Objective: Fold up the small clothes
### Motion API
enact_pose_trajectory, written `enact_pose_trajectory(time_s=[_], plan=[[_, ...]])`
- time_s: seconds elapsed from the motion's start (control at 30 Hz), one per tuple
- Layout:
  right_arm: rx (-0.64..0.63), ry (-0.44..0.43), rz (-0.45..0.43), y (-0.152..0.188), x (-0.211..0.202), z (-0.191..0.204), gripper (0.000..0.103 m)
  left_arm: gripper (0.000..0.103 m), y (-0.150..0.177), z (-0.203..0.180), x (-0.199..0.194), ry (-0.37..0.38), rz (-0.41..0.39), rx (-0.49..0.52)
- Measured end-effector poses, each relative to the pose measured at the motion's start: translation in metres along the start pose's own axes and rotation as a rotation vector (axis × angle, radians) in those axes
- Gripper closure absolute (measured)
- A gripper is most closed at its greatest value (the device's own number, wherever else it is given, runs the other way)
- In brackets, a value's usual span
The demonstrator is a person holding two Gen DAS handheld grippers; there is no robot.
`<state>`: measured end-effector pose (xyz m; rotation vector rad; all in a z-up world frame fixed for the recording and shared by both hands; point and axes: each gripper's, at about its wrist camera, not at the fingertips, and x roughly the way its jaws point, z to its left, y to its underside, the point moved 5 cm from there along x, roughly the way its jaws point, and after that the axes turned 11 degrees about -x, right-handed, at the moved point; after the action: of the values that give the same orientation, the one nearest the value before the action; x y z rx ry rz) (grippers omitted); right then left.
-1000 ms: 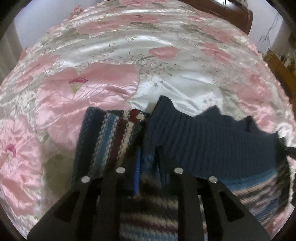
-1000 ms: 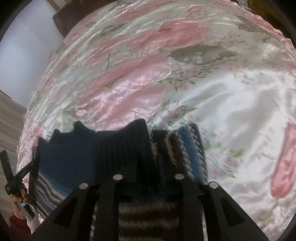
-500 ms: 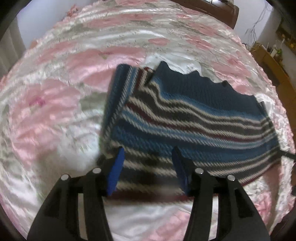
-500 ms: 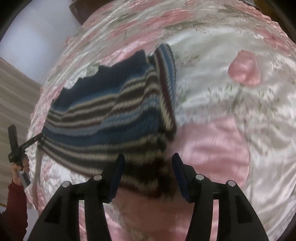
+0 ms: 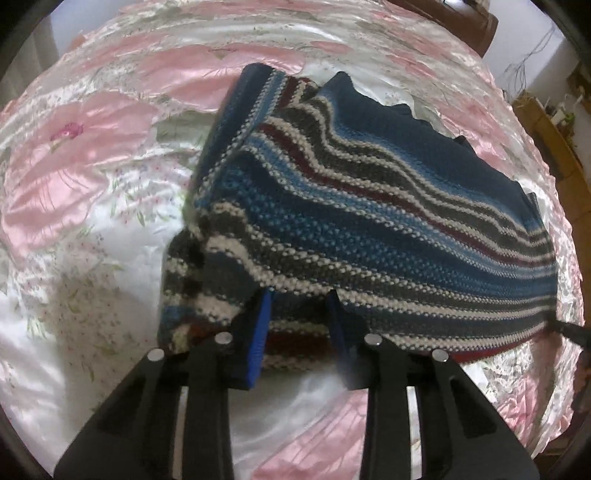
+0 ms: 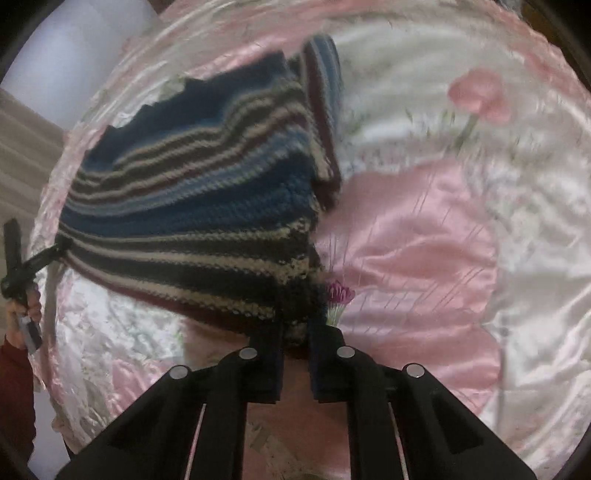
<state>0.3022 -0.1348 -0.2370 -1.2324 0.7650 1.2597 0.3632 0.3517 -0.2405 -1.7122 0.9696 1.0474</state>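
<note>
A striped knit sweater (image 5: 369, 221) in blue, grey, white and maroon lies folded on the bed, navy ribbed hem at the far side. My left gripper (image 5: 299, 306) grips its near left corner, thick knit filling the gap between the blue pads (image 5: 258, 332). The right wrist view shows the same sweater (image 6: 203, 206) with my right gripper (image 6: 295, 328) shut on the near right corner. The near edge hangs raised and stretched between the two. Each gripper shows in the other's view: the left gripper (image 6: 51, 254) with a hand (image 6: 22, 310), the right gripper (image 5: 569, 328).
The bed is covered by a shiny white and pink floral satin spread (image 5: 92, 184). A dark wooden headboard (image 5: 461, 18) and a wooden side cabinet (image 5: 554, 140) stand beyond the bed's far right. A red sleeve (image 6: 14, 387) is at the left edge.
A second ago both grippers held the knit, then let go and pulled back open. Now both have closed on the near edge and lifted it off the spread.
</note>
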Motion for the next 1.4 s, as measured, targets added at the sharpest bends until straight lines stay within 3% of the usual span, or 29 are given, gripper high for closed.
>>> enact_pose_trajectory(time_s=[0.2,0.3,0.37,0.43,0.5,0.57,0.67,0.7,0.77,0.9,1.0,1.07,1.17,1.4], plan=[[0.009,0.023,0.001,-0.002,0.003,0.001,0.093,0.072,0.001,0.0,-0.004,0.0,-0.029,0.001],[0.036,-0.003,-0.009,-0.007,-0.004,0.005,0.087,0.07,0.004,-0.003,-0.018,-0.022,-0.054,-0.017],[0.039,-0.014,-0.023,-0.008,-0.012,0.007,0.069,0.052,0.006,-0.01,-0.035,-0.038,-0.093,-0.017],[0.031,0.012,-0.052,-0.016,-0.024,0.011,0.054,0.05,0.006,-0.017,-0.048,-0.028,-0.128,-0.006],[0.018,0.03,-0.083,-0.03,-0.035,0.016,0.049,0.048,0.005,-0.025,-0.057,-0.024,-0.144,0.0],[0.022,0.033,-0.109,-0.046,-0.041,0.018,0.034,0.048,0.003,-0.034,-0.066,-0.016,-0.157,0.009],[0.017,0.064,-0.112,-0.07,-0.04,0.02,0.025,0.045,0.003,-0.043,-0.077,-0.008,-0.186,0.026],[0.019,0.072,-0.11,-0.076,-0.038,0.02,0.025,0.044,0.003,-0.048,-0.082,-0.007,-0.2,0.039],[0.026,0.057,-0.096,-0.088,-0.028,0.02,0.041,0.041,0.004,-0.054,-0.085,-0.005,-0.211,0.05],[0.032,0.063,-0.057,-0.098,-0.008,0.017,0.043,0.041,0.007,-0.062,-0.087,0.002,-0.216,0.077],[0.028,0.081,-0.048,-0.101,-0.003,0.01,0.064,0.041,0.008,-0.067,-0.087,0.001,-0.219,0.095],[0.031,0.095,-0.04,-0.102,-0.003,0.004,0.087,0.041,0.008,-0.069,-0.086,0.0,-0.217,0.103],[0.04,0.06,-0.054,-0.099,-0.007,-0.002,0.091,0.041,0.009,-0.073,-0.084,-0.001,-0.213,0.111],[0.057,0.069,-0.077,-0.093,-0.006,-0.013,0.093,0.04,0.012,-0.083,-0.078,-0.006,-0.196,0.134]])
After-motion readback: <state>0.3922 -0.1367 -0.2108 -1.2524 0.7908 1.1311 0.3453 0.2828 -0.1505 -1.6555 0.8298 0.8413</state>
